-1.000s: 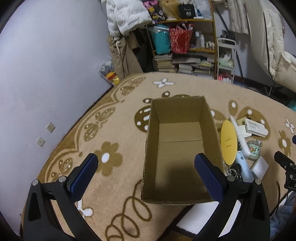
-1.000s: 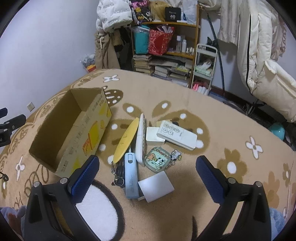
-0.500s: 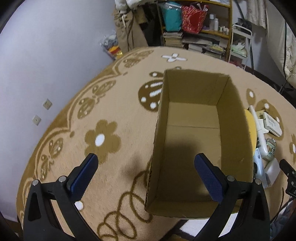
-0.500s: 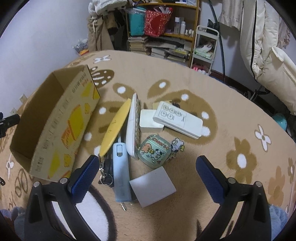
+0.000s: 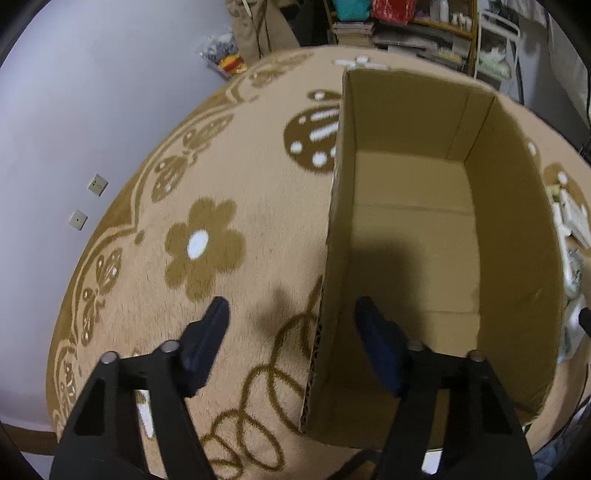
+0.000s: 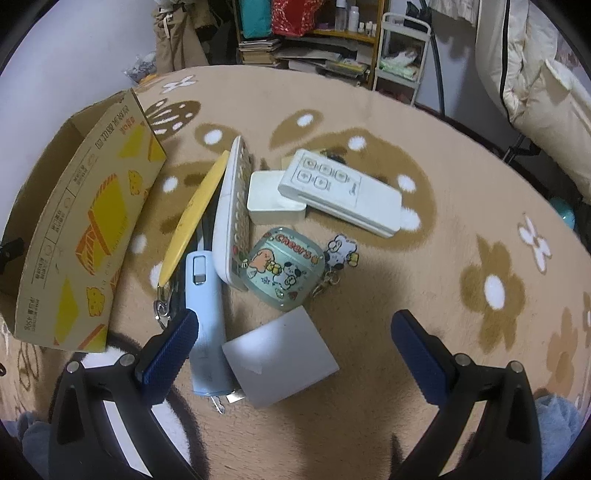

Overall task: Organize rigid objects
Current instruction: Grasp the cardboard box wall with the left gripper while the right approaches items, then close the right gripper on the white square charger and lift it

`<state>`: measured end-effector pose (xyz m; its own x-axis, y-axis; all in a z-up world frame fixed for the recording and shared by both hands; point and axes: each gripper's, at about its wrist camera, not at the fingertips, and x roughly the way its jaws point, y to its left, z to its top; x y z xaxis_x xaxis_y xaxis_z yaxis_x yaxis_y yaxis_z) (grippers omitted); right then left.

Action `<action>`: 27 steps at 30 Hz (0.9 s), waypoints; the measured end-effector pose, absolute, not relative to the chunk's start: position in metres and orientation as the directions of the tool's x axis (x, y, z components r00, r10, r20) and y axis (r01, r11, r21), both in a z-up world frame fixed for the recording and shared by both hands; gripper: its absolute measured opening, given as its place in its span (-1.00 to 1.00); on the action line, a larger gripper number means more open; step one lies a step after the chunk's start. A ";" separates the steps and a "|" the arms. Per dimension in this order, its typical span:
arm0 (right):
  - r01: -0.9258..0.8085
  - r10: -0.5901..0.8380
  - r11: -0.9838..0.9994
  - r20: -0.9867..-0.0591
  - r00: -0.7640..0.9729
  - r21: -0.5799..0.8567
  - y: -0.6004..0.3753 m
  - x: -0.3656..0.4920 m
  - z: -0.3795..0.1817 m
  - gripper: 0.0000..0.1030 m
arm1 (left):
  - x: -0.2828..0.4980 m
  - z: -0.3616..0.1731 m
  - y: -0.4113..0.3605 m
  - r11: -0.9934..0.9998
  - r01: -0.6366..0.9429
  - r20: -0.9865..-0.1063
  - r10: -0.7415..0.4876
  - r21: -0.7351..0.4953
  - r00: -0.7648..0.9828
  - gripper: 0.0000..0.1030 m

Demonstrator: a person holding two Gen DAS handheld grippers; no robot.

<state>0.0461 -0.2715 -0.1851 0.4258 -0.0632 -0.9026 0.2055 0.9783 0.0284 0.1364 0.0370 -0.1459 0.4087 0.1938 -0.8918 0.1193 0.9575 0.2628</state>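
An open cardboard box (image 5: pixel 517 258) stands on the rug, with nothing in it. My left gripper (image 5: pixel 291 321) straddles the box's left wall near its front corner, one finger outside and one inside. Its jaws are closing and the pads are not pressing on the wall. In the right wrist view the box (image 6: pixel 85 221) is at the left. Beside it lie a yellow oval (image 6: pixel 195 214), a long white keypad (image 6: pixel 232 206), a white remote (image 6: pixel 340 192), a cartoon earbud case (image 6: pixel 284 266), a light blue device (image 6: pixel 205 295) and a grey square (image 6: pixel 280 358). My right gripper (image 6: pixel 293 332) hangs open above the grey square.
A small white box (image 6: pixel 273 195) lies under the remote's end, and keys (image 6: pixel 162 306) lie by the blue device. A cluttered shelf (image 6: pixel 317 33) and a white trolley (image 6: pixel 402 48) stand behind the rug. A pale wall (image 5: pixel 92 110) borders the rug's left side.
Both grippers have sunk closer to the rug. The left jaws have narrowed from wide open and now straddle the box's left wall. The right jaws stay wide.
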 end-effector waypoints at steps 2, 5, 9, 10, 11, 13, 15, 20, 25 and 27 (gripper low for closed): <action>0.202 -0.064 0.979 -0.913 0.402 0.020 -0.272 0.048 -0.191 1.00 | 0.138 -0.152 0.039 0.961 0.115 -0.904 0.191 0.252 0.382 -0.03; 0.194 -0.082 0.981 -0.928 0.365 -0.011 -0.270 0.049 -0.199 1.00 | 0.139 -0.156 0.043 0.973 0.108 -0.922 0.153 0.203 0.355 -0.22; 0.192 -0.056 0.981 -0.942 0.330 0.009 -0.271 0.050 -0.207 0.98 | 0.137 -0.163 0.040 0.977 0.134 -0.937 0.116 0.168 0.328 -0.58; 0.188 -0.046 0.982 -0.946 0.321 0.016 -0.272 0.050 -0.209 0.98 | 0.137 -0.165 0.039 0.977 0.133 -0.938 0.117 0.168 0.326 -0.62; 0.184 -0.040 0.983 -0.948 0.314 0.020 -0.272 0.050 -0.210 0.98 | 0.137 -0.166 0.037 0.977 0.137 -0.941 0.113 0.164 0.319 -0.67; 0.186 -0.030 0.982 -0.950 0.310 0.030 -0.273 0.051 -0.210 0.98 | 0.136 -0.167 0.036 0.977 0.140 -0.942 0.109 0.160 0.318 -0.70; 0.189 -0.004 0.980 -0.952 0.306 0.056 -0.274 0.049 -0.210 0.84 | 0.137 -0.167 0.037 0.978 0.138 -0.942 0.105 0.156 0.320 -0.70; 0.175 0.022 0.982 -0.955 0.294 0.076 -0.272 0.048 -0.206 0.63 | 0.136 -0.166 0.038 0.979 0.138 -0.943 0.098 0.149 0.319 -0.72; 0.143 0.015 0.988 -0.959 0.282 0.058 -0.267 0.048 -0.205 0.63 | 0.136 -0.165 0.036 0.978 0.136 -0.941 0.110 0.161 0.320 -0.71; 0.145 0.023 0.987 -0.962 0.271 0.065 -0.269 0.047 -0.206 0.63 | 0.136 -0.166 0.037 0.978 0.135 -0.941 0.111 0.161 0.319 -0.71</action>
